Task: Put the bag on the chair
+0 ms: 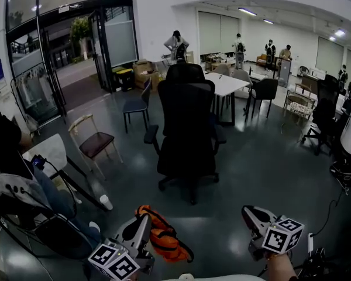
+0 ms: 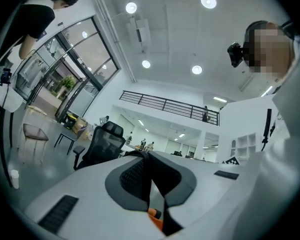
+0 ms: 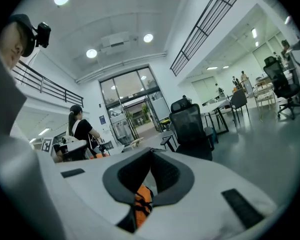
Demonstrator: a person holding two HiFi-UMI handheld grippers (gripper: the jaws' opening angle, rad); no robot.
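Item 1, bag (image 1: 164, 239): orange, with a black strap loop, hanging at the tip of the left gripper (image 1: 143, 219) and just to that gripper's right. It appears clear of the floor (image 1: 257, 168). Left gripper: jaws together, with a dark strip pinched between the pads, judged to be the bag's strap. Right gripper (image 1: 250, 212): jaws together, nothing seen clamped, with the bag well apart to its left.

Item 2, target: a black office chair (image 1: 187, 122) stands ahead of both grippers, roughly between their lines, backrest facing them. A wooden chair (image 1: 95, 143) stands ahead and left of the left gripper. Which 1 is meant cannot be settled; the office chair is judged likelier.

Item 3, step in hand: carrying. Recommended: go round the backrest to the open seat side, raise the bag over the armrest, lower it until the seat takes the weight, then part the jaws.

Item 4, limits: the seat is hidden behind the backrest. In the head view the gripper body masks the strap contact. An orange patch beneath the right pads cannot be identified
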